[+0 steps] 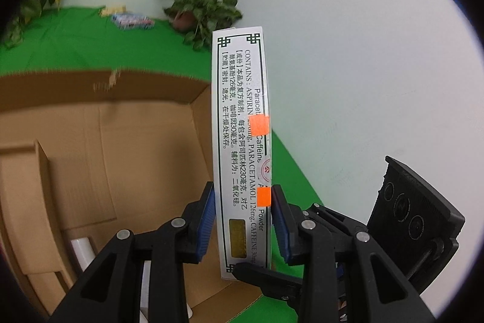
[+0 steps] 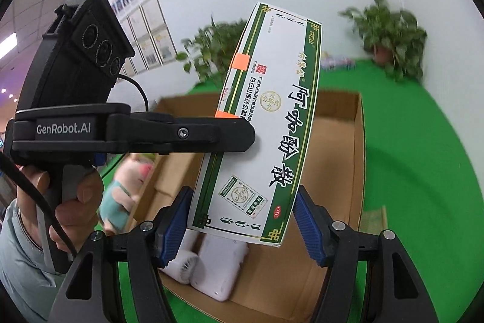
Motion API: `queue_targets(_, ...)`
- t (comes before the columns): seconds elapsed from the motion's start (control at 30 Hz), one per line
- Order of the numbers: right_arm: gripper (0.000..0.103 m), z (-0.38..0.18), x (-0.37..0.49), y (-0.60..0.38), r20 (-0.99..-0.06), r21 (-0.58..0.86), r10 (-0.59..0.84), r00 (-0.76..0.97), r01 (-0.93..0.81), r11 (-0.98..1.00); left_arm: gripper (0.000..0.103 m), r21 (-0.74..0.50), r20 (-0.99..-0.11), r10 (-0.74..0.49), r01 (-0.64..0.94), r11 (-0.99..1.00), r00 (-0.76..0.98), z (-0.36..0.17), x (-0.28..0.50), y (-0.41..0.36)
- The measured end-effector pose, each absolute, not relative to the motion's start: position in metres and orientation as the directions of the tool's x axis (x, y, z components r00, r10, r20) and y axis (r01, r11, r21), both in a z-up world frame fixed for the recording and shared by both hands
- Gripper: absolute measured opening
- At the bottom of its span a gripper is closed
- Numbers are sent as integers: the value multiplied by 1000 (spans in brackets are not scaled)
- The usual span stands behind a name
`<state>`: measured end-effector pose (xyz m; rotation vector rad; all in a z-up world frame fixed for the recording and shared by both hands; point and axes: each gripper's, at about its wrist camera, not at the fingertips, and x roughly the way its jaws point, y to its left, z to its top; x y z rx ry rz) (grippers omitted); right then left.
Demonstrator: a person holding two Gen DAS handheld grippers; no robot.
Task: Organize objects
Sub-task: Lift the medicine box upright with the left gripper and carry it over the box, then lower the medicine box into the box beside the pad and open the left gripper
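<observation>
Your left claw (image 1: 243, 220) is clamped on the narrow sides of the medicine box (image 1: 242, 141), held above the cardboard box (image 1: 99, 141); your right claw (image 2: 242, 220) stands apart around its lower end, not touching. White items (image 2: 211, 271) already lie inside, so this box looks still to be placed.

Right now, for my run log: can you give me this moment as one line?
left gripper: shut on box | right gripper: astride box, grip unclear | box: over open carton
</observation>
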<state>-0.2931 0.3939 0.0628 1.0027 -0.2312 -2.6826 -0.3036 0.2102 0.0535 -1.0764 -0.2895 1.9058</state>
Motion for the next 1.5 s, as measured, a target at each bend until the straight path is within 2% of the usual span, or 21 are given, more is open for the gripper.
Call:
queue_targets(0.4,63,-47,-298,398,-787,241,-274,-553,135,-961,34,-631,-654,752,-486,-605,-86,-47,-292,219)
queue_targets(0.63,62,-60,-299,388,-844,151,-197,-500,132,-980,36,-644,-672,739,-456,-614,-45,-61,-281,218)
queue_targets(0.77,63,-73,-301,374,-882,29,-92,-462,143,-989,38,-633,-701,713,-440,-637,-23,-71,-276,219)
queue_targets(1.07,63,-80,-311,367,-910,50,-95,-402,122,-991,40,-602,-721,691,-446,-662,-53,-65,-267,204)
queue_targets(1.5,66,-84,-331,369,-936,60,-74,-345,51,-997,40,-577,-666,726,-498,-647,-172,-25,-236,153)
